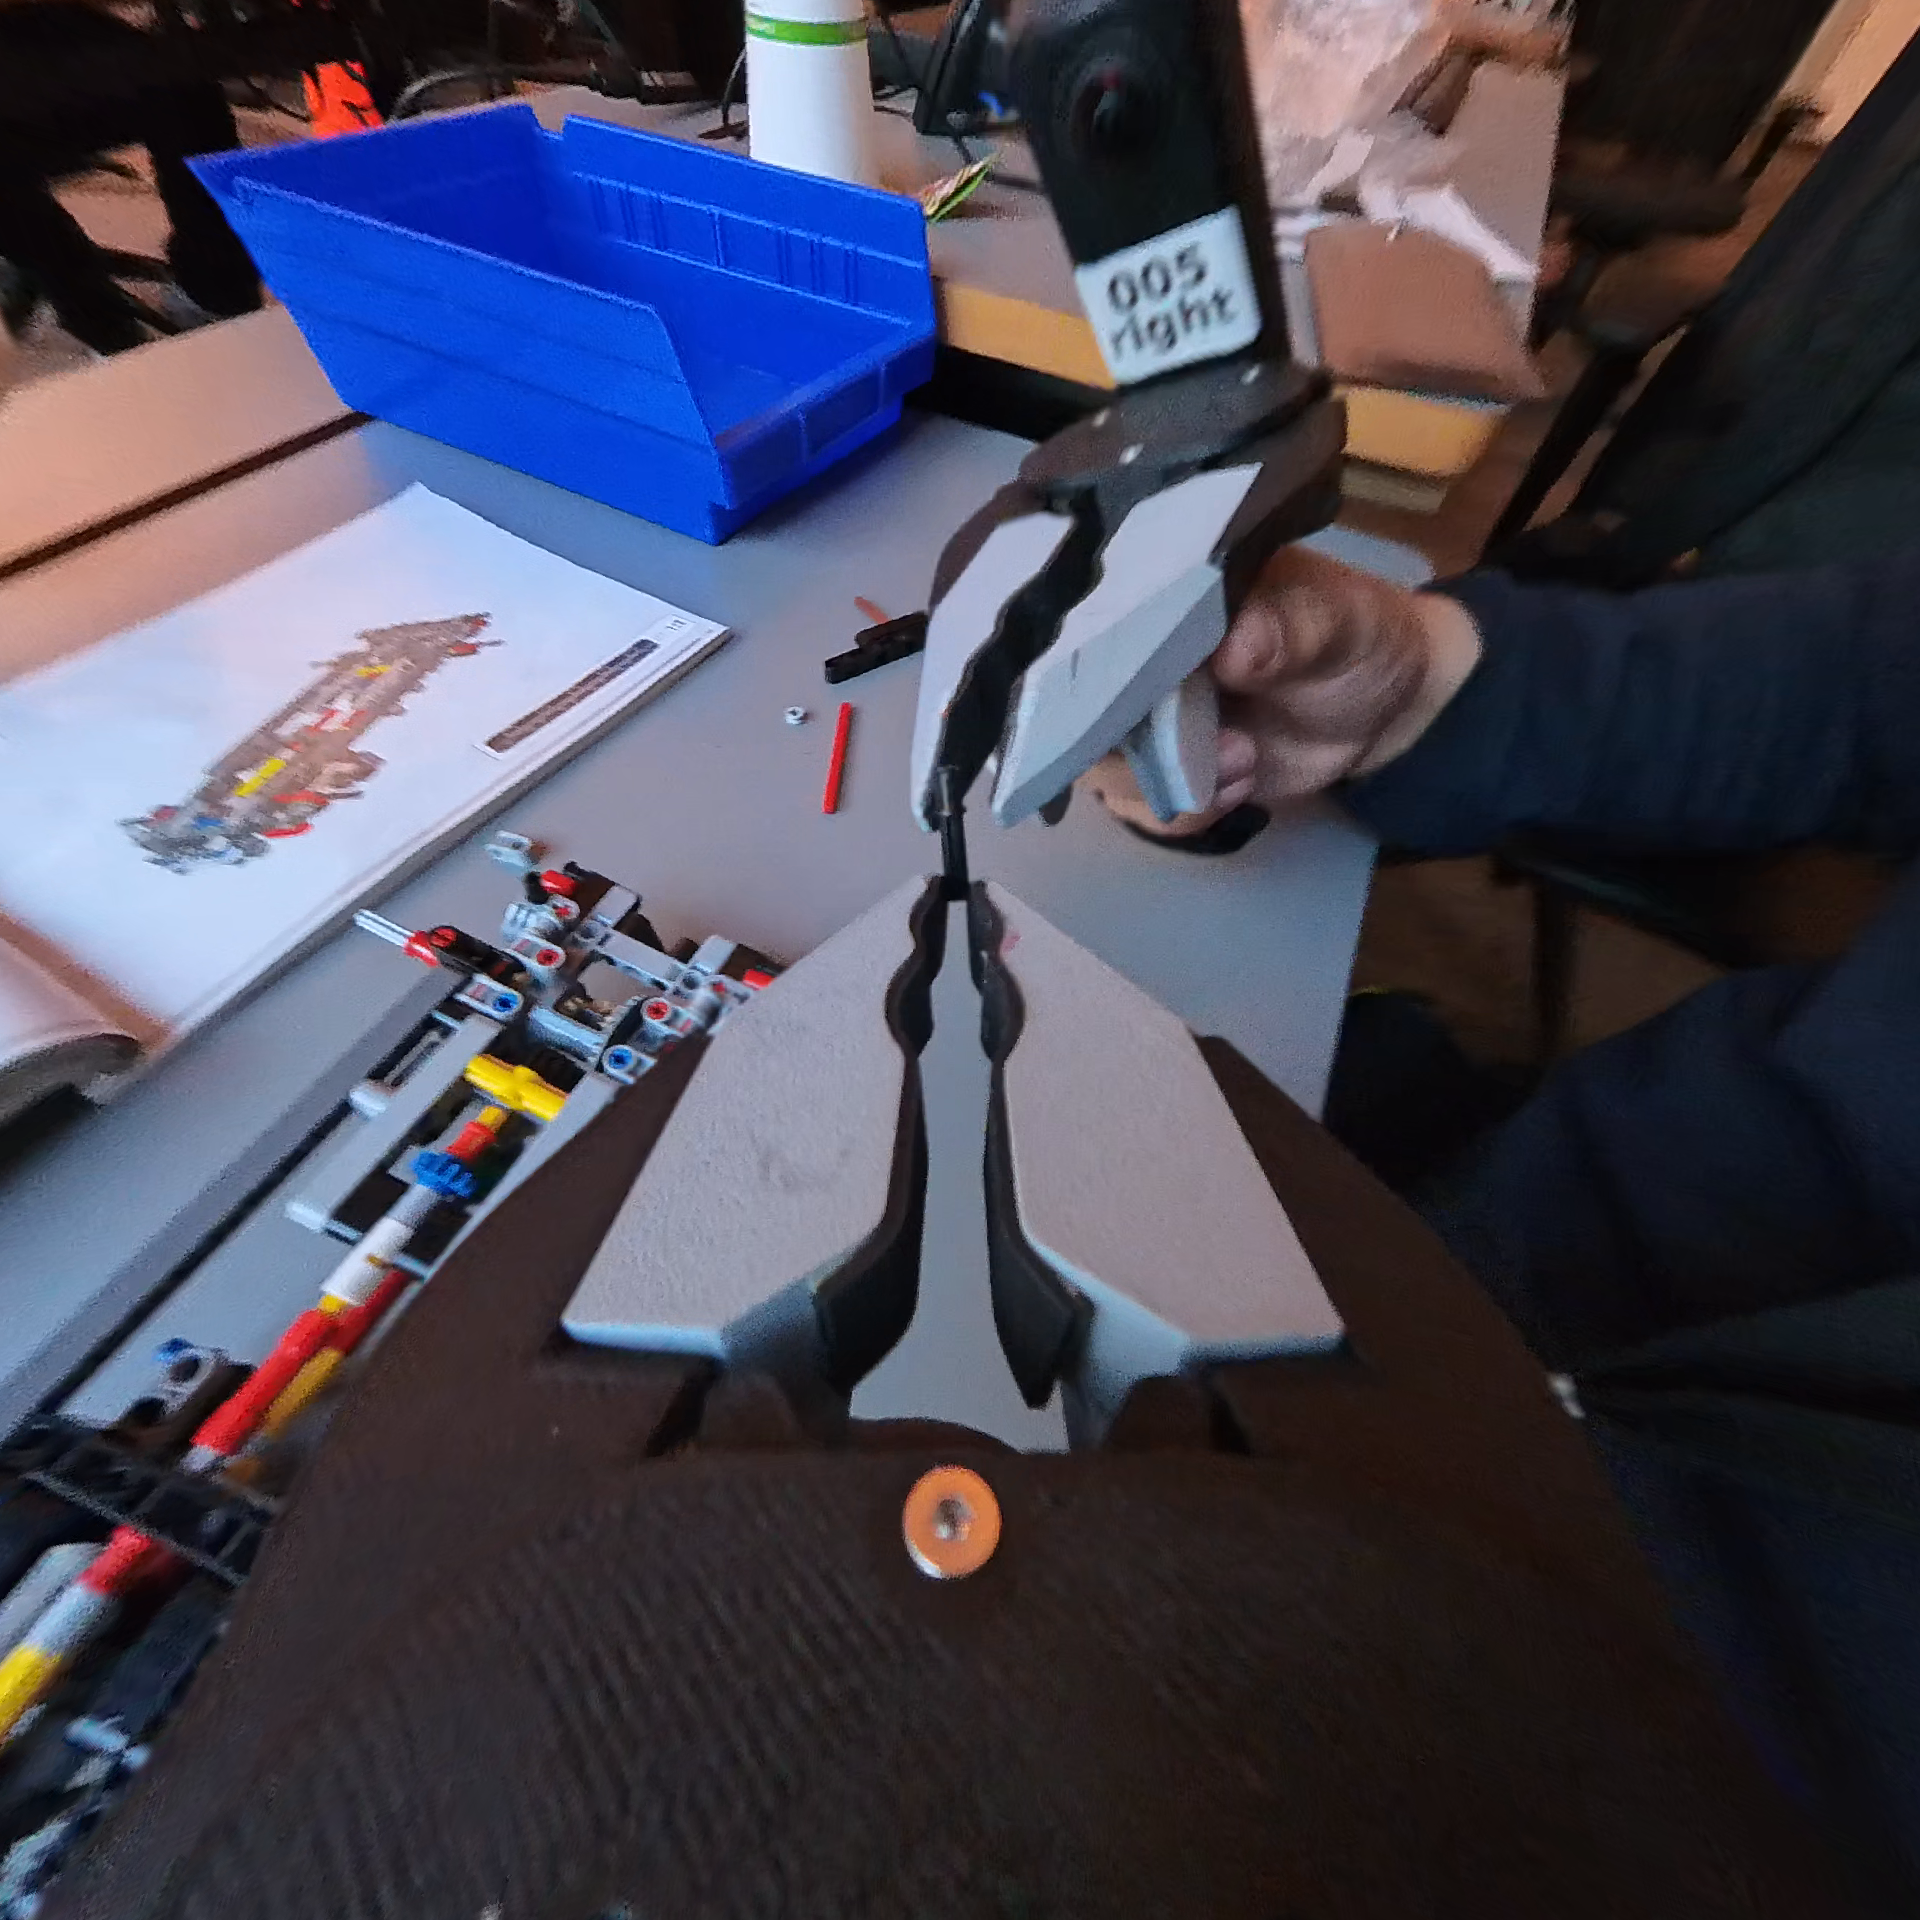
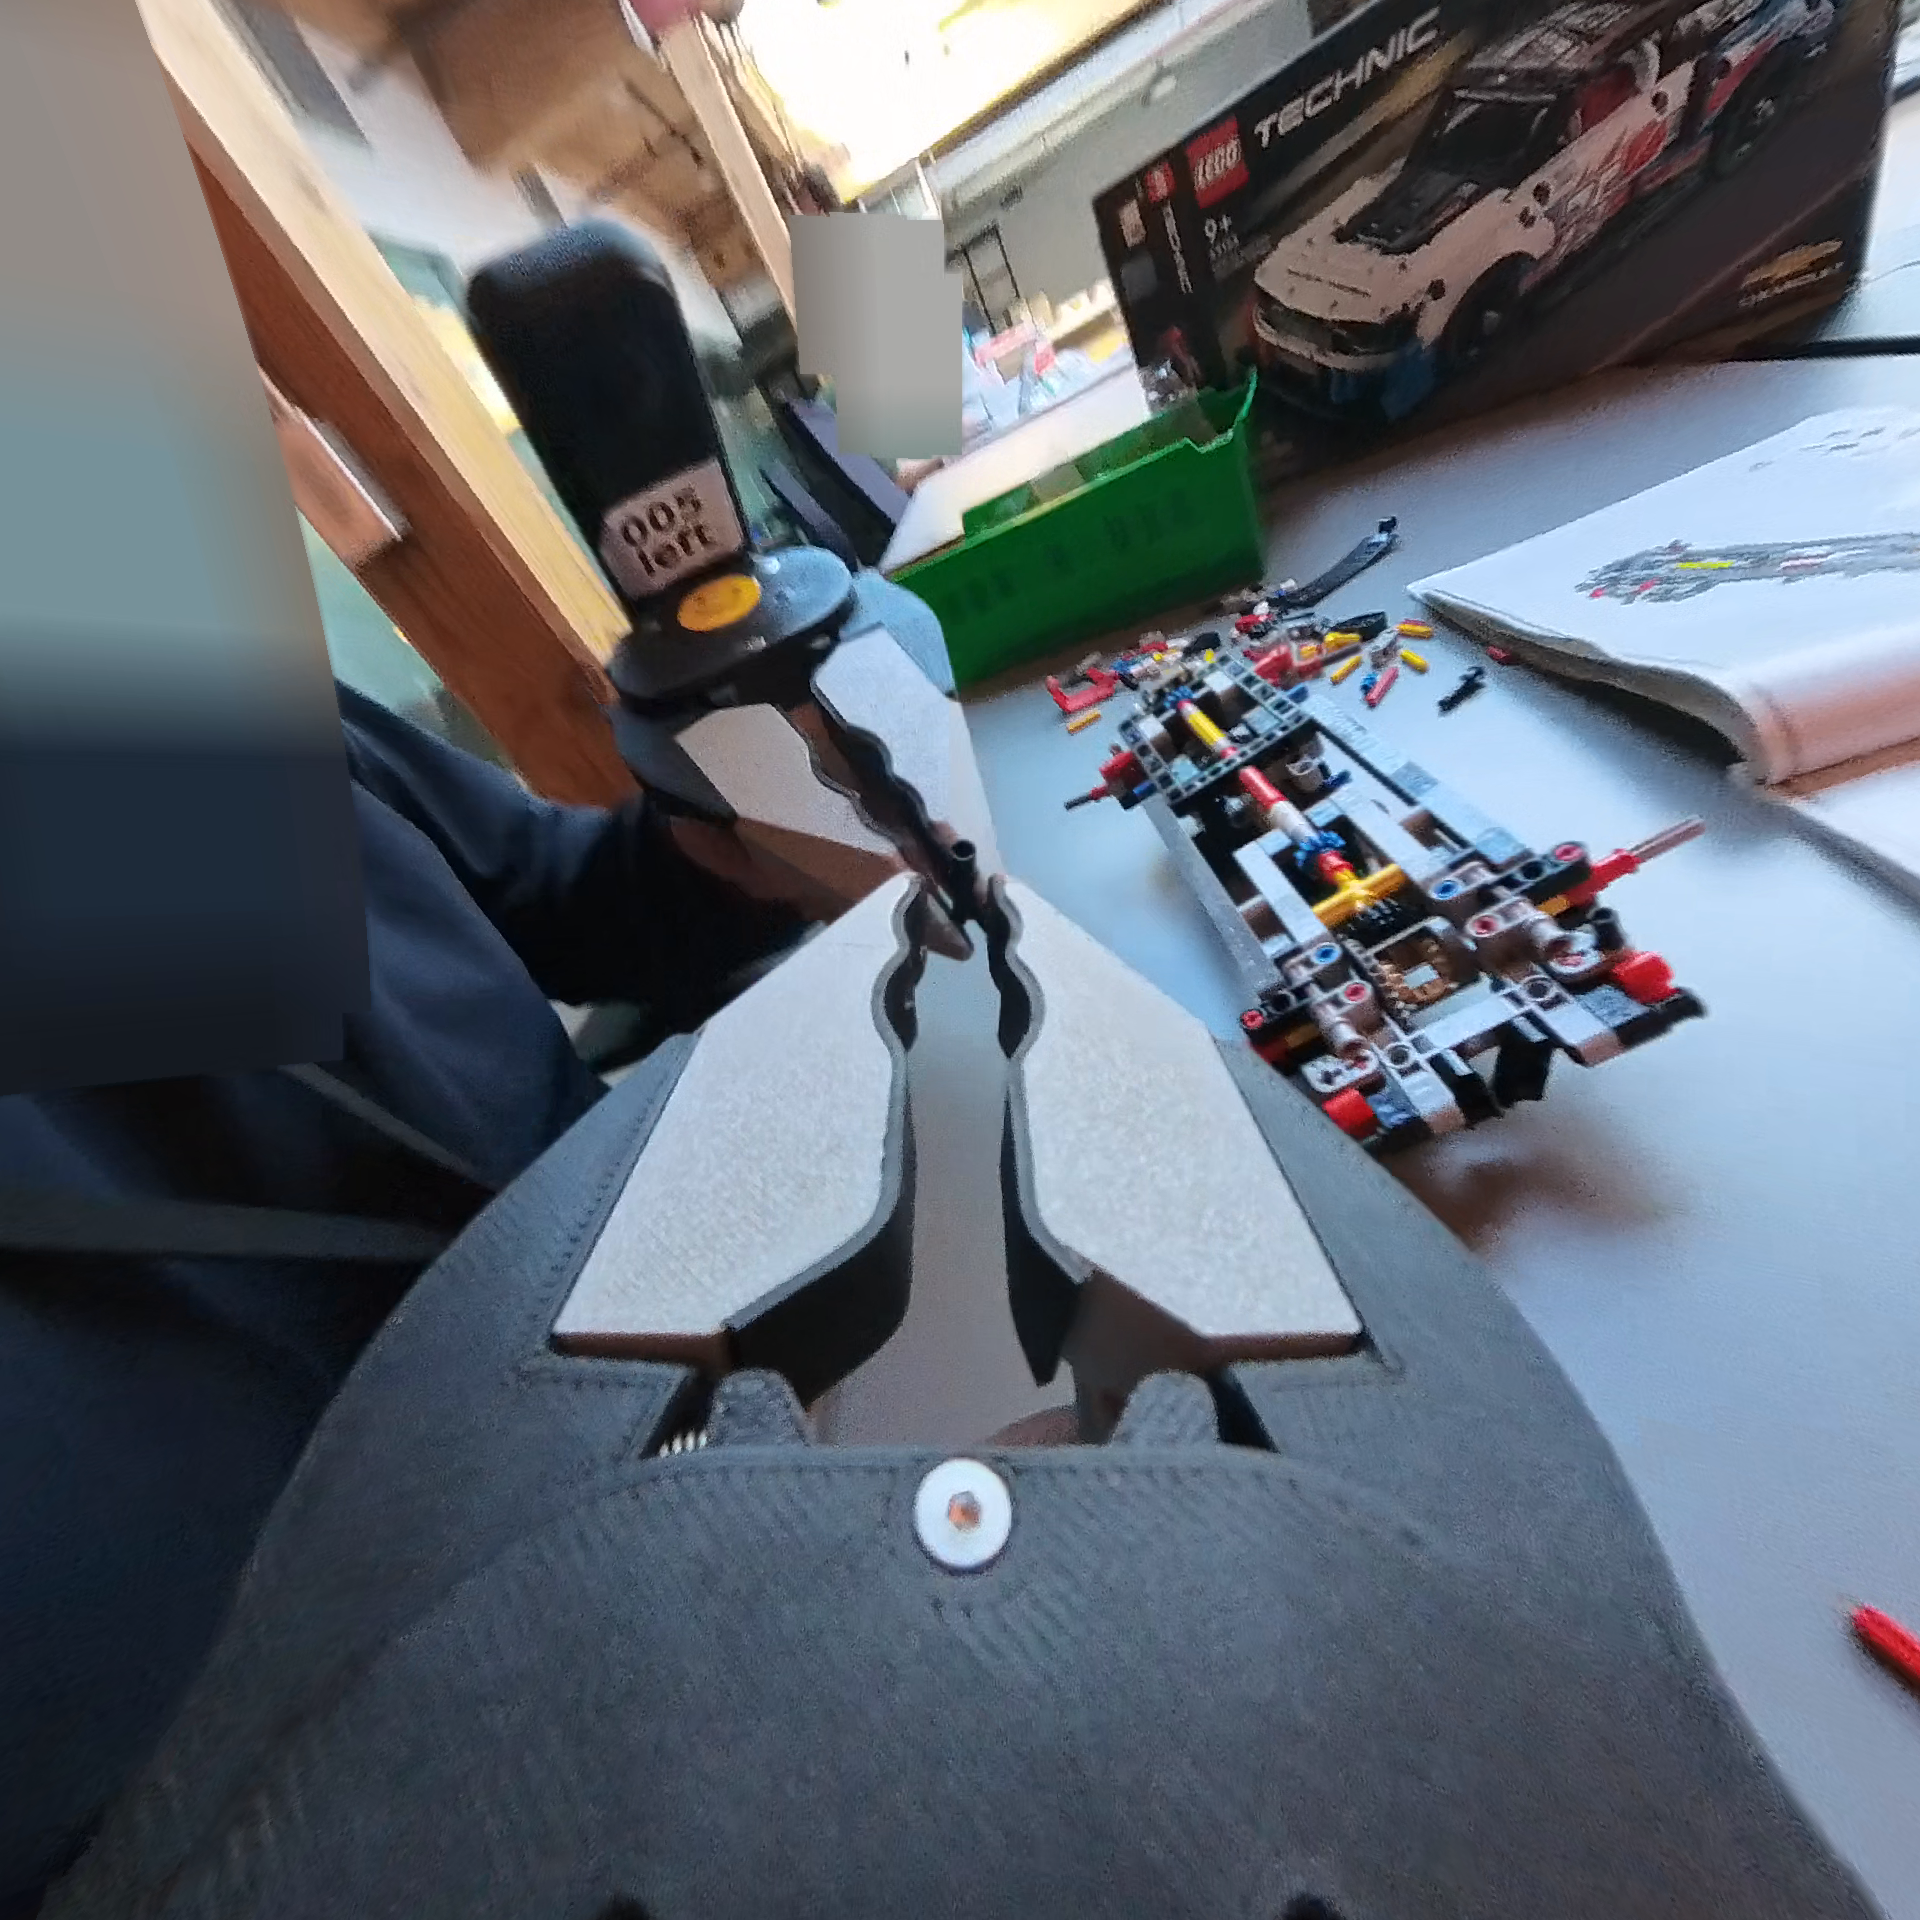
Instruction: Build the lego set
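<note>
Both grippers meet above the grey table (image 1: 1143, 935) on one small black pin (image 1: 951, 847). Left gripper (image 1: 954, 894) is clenched on its near end; right gripper (image 2: 961, 914) sits slightly parted round the far end, grip unclear. Chassis build (image 2: 1455, 914) lies just beside, so the pin should stay square btwn tips w/ no twisting.

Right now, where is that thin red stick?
In the left wrist view the red stick lies on the grey table, between the open booklet and the right gripper.
</note>
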